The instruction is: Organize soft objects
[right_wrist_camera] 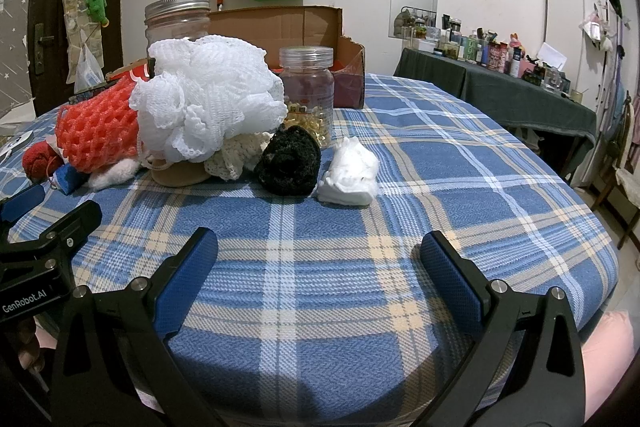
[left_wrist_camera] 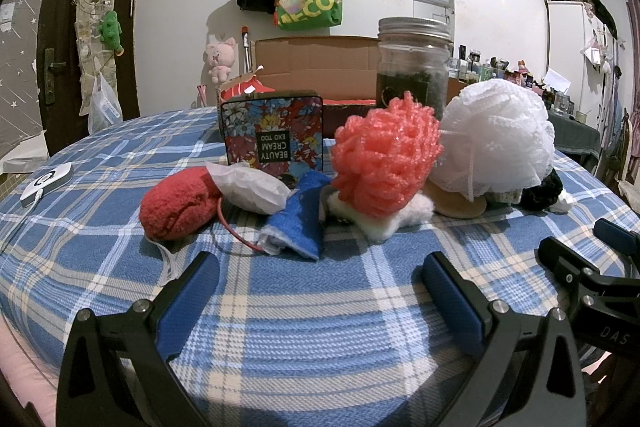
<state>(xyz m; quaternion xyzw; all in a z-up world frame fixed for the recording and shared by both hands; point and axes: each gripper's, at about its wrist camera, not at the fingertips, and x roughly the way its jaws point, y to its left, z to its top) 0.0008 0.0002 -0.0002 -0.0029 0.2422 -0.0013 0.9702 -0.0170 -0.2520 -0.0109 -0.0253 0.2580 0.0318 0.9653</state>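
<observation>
Both the left hand-held gripper [left_wrist_camera: 320,275] and the right hand-held gripper [right_wrist_camera: 318,255] are held spread and empty above the blue plaid tabletop [right_wrist_camera: 440,187], where a coral mesh sponge [left_wrist_camera: 386,159], white mesh bath pouf [right_wrist_camera: 208,99] and black fuzzy ball [right_wrist_camera: 288,163] are clustered

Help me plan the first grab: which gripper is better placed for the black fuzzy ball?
Right. The black fuzzy ball lies straight ahead of the open right gripper; from the left gripper it sits far right, behind the white mesh puff.

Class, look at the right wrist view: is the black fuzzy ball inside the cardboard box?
No, the black fuzzy ball lies on the plaid cloth, in front of the cardboard box.
</observation>
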